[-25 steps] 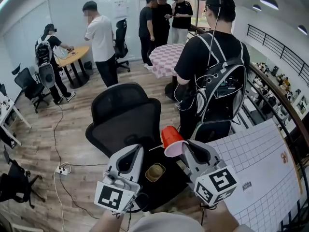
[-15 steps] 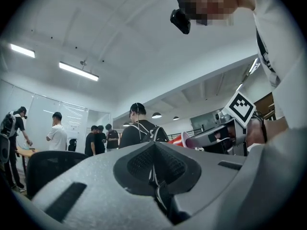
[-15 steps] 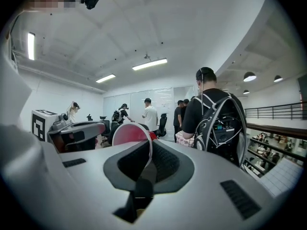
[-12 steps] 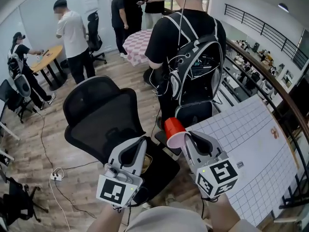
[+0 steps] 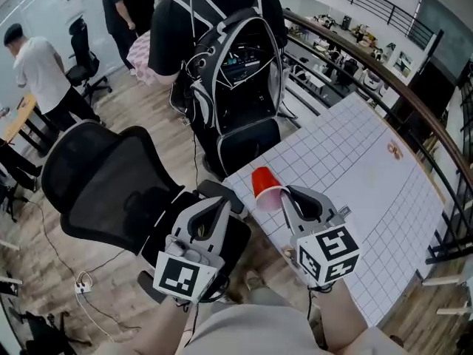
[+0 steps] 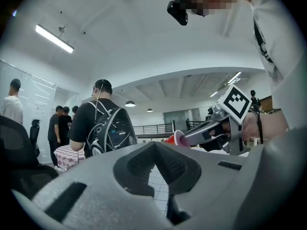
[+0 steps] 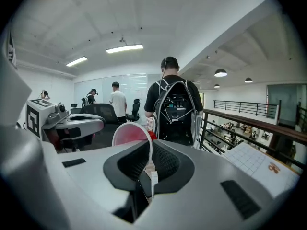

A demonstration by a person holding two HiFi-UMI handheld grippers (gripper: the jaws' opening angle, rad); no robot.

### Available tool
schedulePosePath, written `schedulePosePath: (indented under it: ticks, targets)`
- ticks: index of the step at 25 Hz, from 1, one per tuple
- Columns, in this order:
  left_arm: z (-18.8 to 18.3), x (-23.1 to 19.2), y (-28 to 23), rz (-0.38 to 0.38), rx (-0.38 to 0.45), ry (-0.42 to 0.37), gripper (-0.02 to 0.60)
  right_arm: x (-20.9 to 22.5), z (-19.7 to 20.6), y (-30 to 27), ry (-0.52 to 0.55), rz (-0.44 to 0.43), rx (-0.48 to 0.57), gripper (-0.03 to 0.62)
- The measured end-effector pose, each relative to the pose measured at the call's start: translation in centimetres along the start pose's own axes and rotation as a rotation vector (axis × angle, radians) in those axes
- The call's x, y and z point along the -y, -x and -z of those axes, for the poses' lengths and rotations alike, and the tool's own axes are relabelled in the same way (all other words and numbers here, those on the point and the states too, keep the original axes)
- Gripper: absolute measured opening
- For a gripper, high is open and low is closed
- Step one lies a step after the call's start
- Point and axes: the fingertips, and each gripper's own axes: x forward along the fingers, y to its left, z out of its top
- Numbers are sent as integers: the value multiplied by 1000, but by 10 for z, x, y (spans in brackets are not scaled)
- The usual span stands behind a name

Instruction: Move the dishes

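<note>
The right gripper [image 5: 285, 198] is pinching the red cup [image 5: 264, 183] by its rim in its jaws, to carry it over the surface [image 5: 369, 168]; the left gripper [image 5: 214, 207] is holding its jaws together.

Big open office with a wood-plank floor [image 5: 44, 265] and a white ceiling carrying strip lights [image 7: 123, 48] plus a few dome lamps [image 7: 220, 73]. A black mesh office chair [image 5: 103, 176] sat right up front, next to a bench [image 5: 369, 176] covered in a white grid sheet. Behind the bench ran a black railing [image 5: 369, 74] with a wooden handrail, looking over a lower level. Further back were a table with a checked cloth [image 5: 139, 46], a round wooden table [image 5: 15, 120] and a whiteboard wall [image 7: 103, 87]. A power strip [image 5: 80, 285] lay on the floor.
</note>
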Motion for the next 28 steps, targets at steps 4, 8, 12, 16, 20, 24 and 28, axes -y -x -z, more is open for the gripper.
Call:
schedulePosePath:
  ticks: [4, 8, 12, 16, 20, 24, 28]
  targets:
    - [23, 19, -36, 63, -26, -20, 14, 33, 30, -4, -33, 22, -72, 33]
    - [58, 46, -60, 140, -74, -111, 14, 57, 69, -1, -75, 42, -163, 33]
    - [90, 62, -84, 185, -119, -58, 14, 80, 110, -6, -101, 36, -257, 33]
    - [127, 73, -99, 227, -169, -38, 14, 92, 159, -11, -148, 34, -361, 32]
    - [161, 77, -115, 256, -230, 12, 14, 100, 206, -20, -200, 2, -472, 32]
    - [190, 79, -122, 265, -285, 24, 14, 102, 244, -25, -235, -23, -552, 32]
    - [212, 92, -132, 292, -333, -2, 14, 113, 287, -26, -268, -40, -640, 32]
